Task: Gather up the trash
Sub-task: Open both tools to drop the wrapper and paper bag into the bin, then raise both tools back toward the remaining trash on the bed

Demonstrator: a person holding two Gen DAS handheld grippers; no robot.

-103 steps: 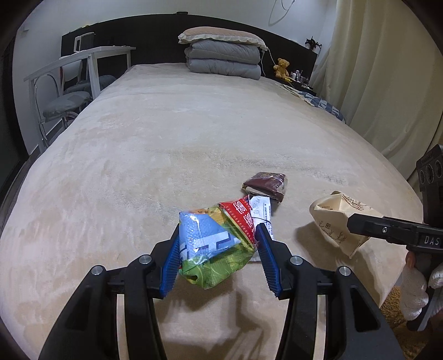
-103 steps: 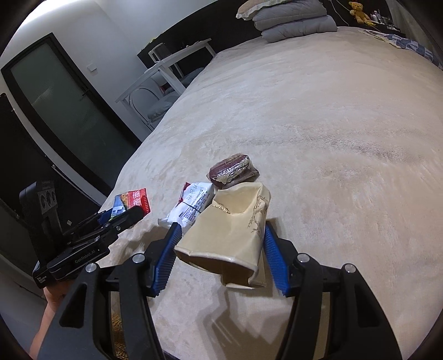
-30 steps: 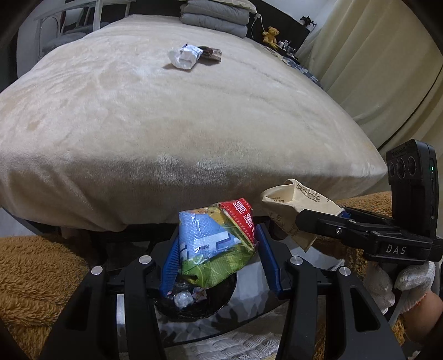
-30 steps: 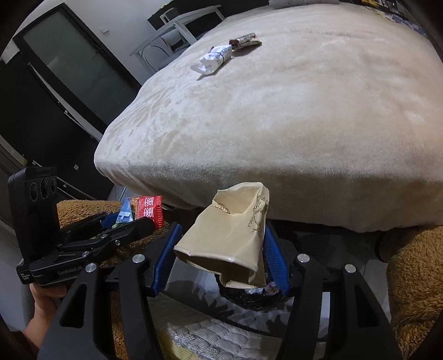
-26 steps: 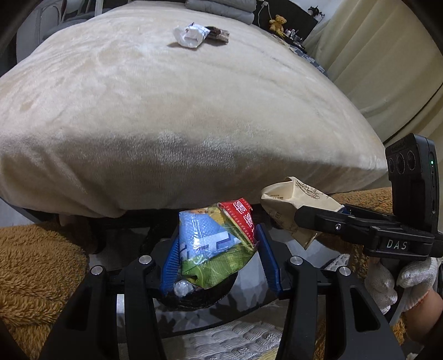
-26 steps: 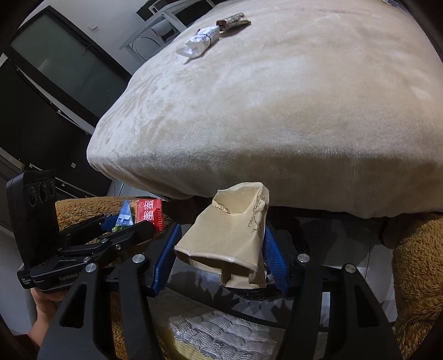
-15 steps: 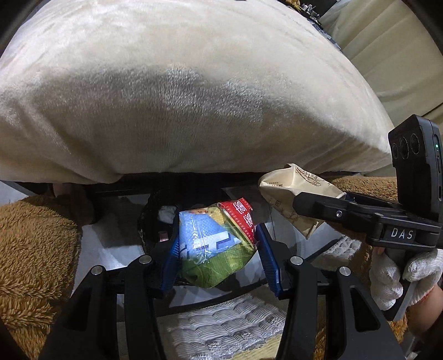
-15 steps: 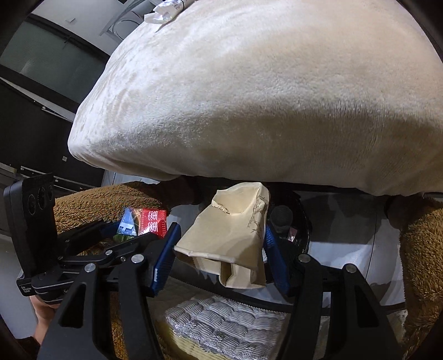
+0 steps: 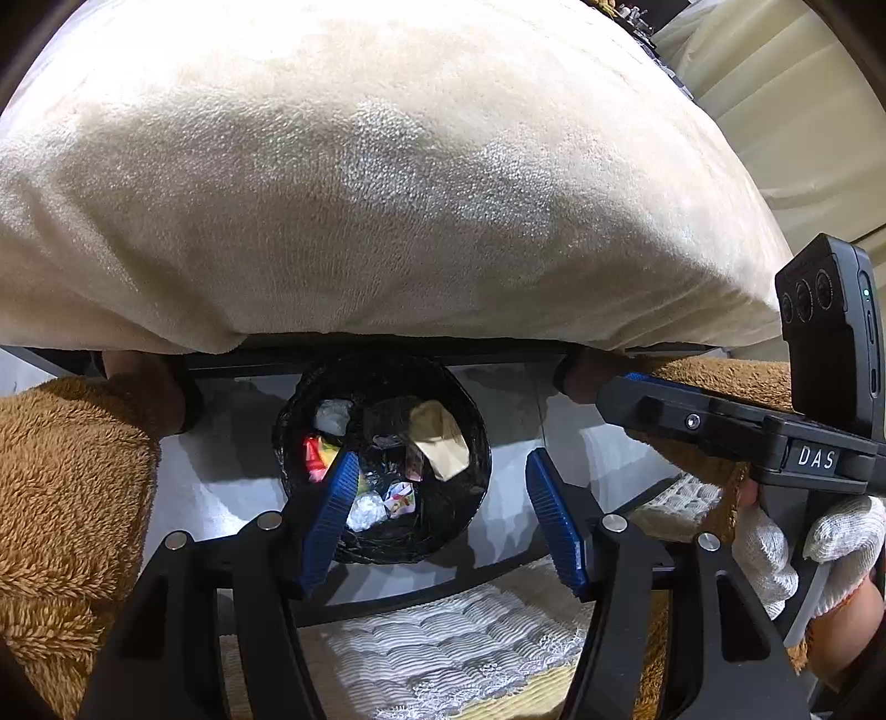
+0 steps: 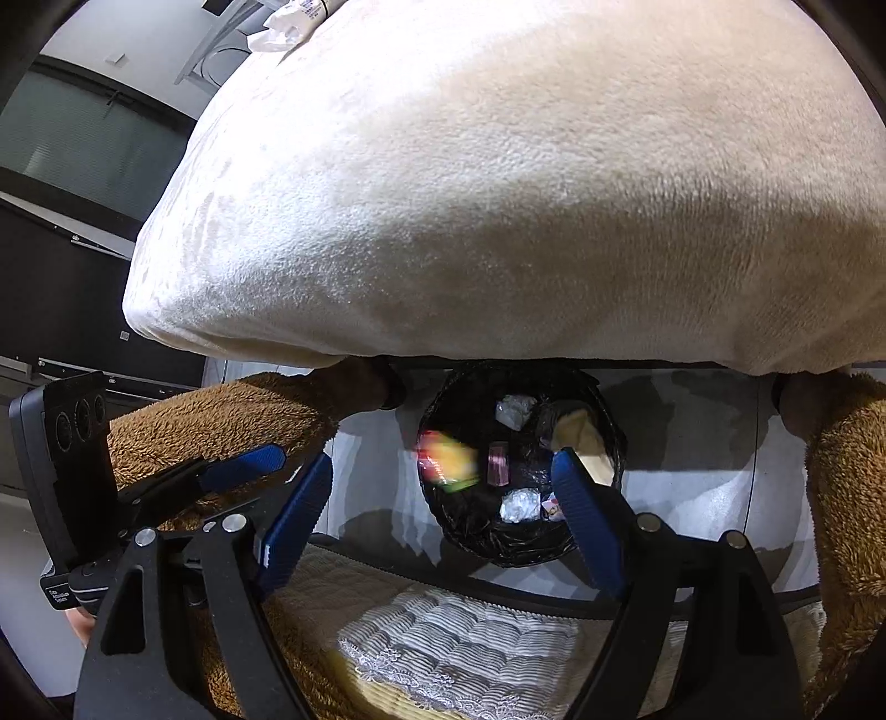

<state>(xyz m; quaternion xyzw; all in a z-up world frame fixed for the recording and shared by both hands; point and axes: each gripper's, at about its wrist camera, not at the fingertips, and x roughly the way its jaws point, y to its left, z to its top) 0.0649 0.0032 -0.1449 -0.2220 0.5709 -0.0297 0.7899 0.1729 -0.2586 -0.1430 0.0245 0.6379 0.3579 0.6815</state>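
Observation:
A round bin lined with a black bag [image 9: 459, 515] stands on the floor below the bed's foot; it also shows in the right wrist view [image 10: 487, 545]. Inside lie the colourful snack wrapper [image 9: 317, 455], blurred in the right wrist view [image 10: 446, 462], the beige paper bag [image 9: 440, 447] [image 10: 576, 432], and other crumpled trash. My left gripper [image 9: 440, 518] is open and empty above the bin. My right gripper [image 10: 443, 523] is open and empty above it too. A white wrapper [image 10: 293, 16] lies far up on the bed.
The beige blanket-covered bed [image 9: 360, 166] overhangs the bin. Brown fluffy rugs [image 9: 61, 471] lie on both sides. A white quilted mat [image 9: 443, 653] lies in front. Dark door panels [image 10: 72, 166] are at the left.
Both grippers opened. The colourful wrapper and the beige paper bag dropped from them into the bin. Both grippers tilted further down over the bin.

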